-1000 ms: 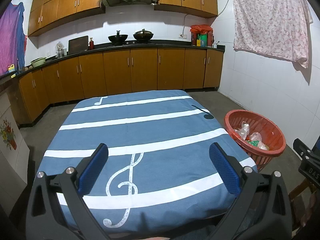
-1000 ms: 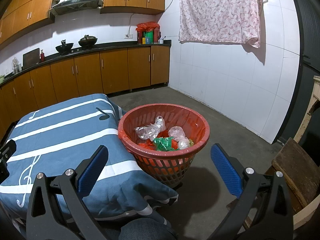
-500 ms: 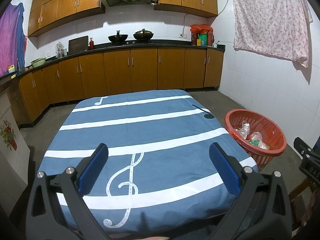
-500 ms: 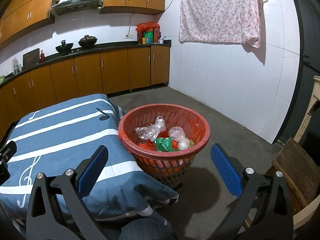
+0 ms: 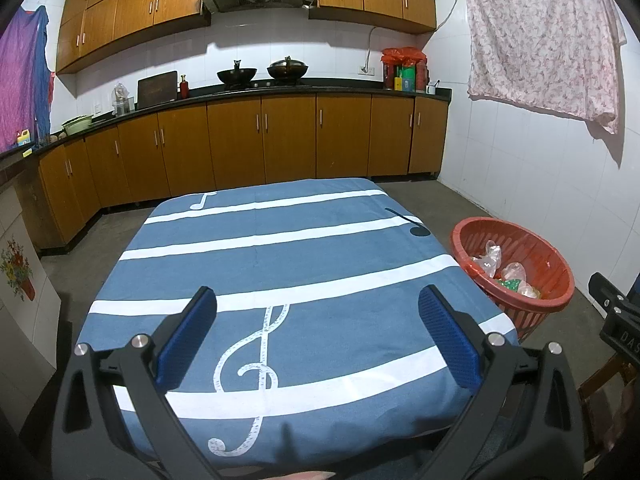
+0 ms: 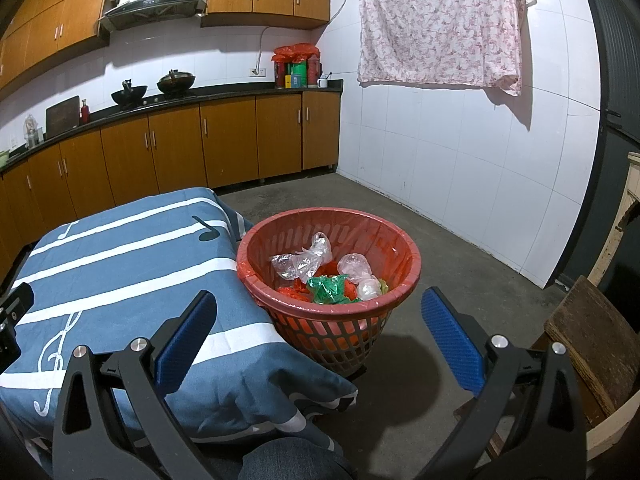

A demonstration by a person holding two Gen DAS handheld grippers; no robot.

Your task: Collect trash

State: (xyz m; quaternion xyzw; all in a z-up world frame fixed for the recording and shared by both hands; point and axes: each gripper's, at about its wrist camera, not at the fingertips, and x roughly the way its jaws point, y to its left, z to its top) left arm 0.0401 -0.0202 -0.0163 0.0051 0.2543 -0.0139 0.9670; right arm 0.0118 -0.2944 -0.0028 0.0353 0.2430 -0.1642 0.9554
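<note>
Through the left wrist camera, the left gripper is hovering over the blue music-note tablecloth, fingers spread wide and gripping nothing. No litter is showing on the cloth. The red basket is sitting on the floor just beside the table's right edge, with crumpled bags inside.

Through the right wrist camera, the right gripper is pointing at that basket, jaws likewise released and empty. The trash (clear, green and red plastic bags) is lying inside it. A wooden chair is standing at the right.

The collecting seems finished, though the floor under the table is hidden, so I cannot be sure. The next move probably calls for a scan for strays.
</note>
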